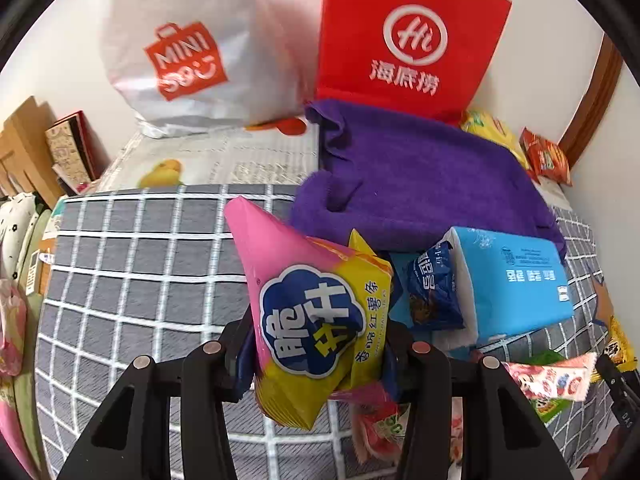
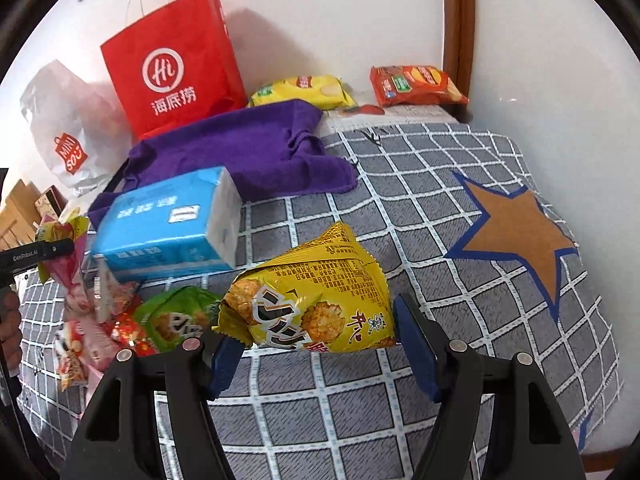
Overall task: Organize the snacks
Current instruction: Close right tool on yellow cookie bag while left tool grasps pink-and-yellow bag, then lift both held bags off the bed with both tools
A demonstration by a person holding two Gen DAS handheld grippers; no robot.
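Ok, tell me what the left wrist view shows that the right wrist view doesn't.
Left wrist only: the left gripper shut on a pink and yellow snack bag, and a dark blue snack packet.
Right wrist only: the right gripper open around a yellow snack bag, and a brown star.
Both: red paper bag, purple towel, blue tissue pack.

A pink-and-yellow snack bag [image 1: 312,320] with a blue cloud badge, a yellow snack bag [image 2: 316,304], a purple towel [image 2: 248,148], a red paper bag [image 2: 176,64], a grey white-checked cloth [image 2: 400,208].
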